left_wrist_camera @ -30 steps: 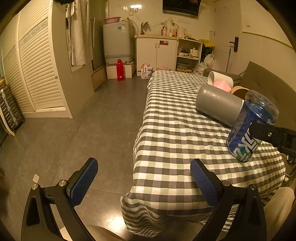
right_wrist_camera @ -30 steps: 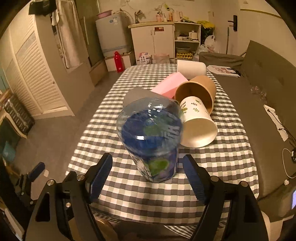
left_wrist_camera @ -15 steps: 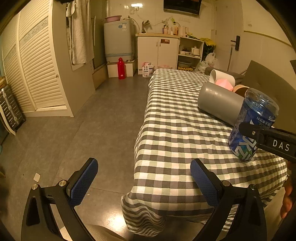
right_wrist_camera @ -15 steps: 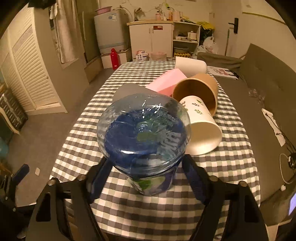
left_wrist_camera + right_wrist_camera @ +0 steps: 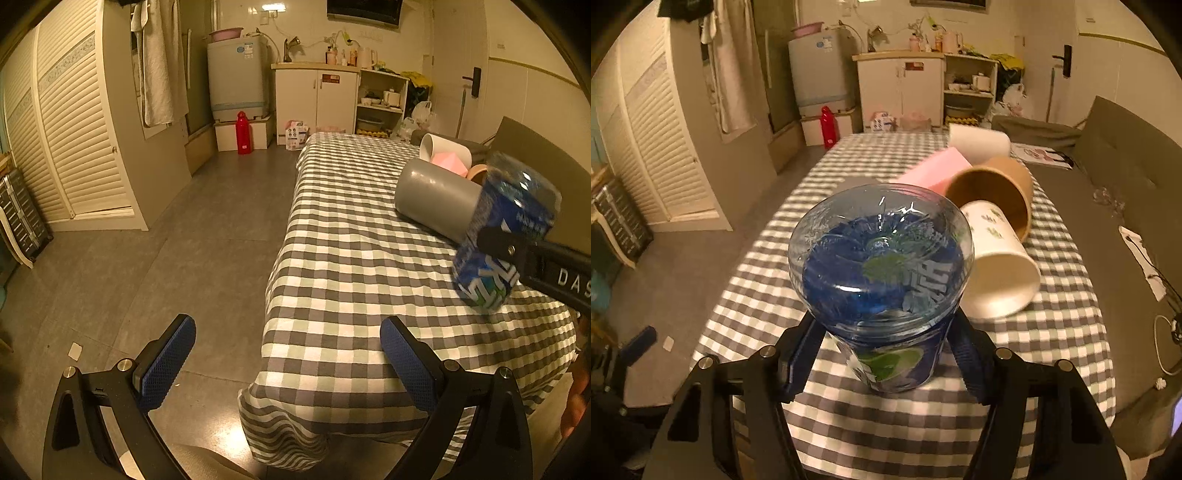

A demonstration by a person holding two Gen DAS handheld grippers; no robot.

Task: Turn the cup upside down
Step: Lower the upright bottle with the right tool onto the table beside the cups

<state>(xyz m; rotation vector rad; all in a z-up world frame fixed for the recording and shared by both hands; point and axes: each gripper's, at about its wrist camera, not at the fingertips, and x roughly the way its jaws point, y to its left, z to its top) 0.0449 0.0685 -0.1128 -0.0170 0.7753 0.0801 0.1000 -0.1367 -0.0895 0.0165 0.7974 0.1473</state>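
A blue see-through cup [image 5: 882,266] with a white and green label stands near the front edge of the checked table [image 5: 1067,332]. Its wide clear end faces my right wrist camera. My right gripper [image 5: 886,332] is shut on it, one finger pressed on each side of its lower body. In the left wrist view the cup [image 5: 517,206] is blurred and leans top-right, with a black finger [image 5: 496,245] across its middle. I cannot tell whether its lower end touches the cloth. My left gripper [image 5: 286,325] is open and holds nothing, low beside the table's front left corner.
Behind the blue cup lie a grey cup [image 5: 436,199], a white leaf-print paper cup [image 5: 997,273], a brown paper cup [image 5: 993,195], a pink block [image 5: 934,170] and a white roll [image 5: 979,138]. A sofa [image 5: 1126,166] runs along the table's right side. Bare floor [image 5: 184,229] lies to the left.
My right gripper's fingers have moved in from either side and shut on the blue cup, which now leans more. The left gripper has stayed in place.
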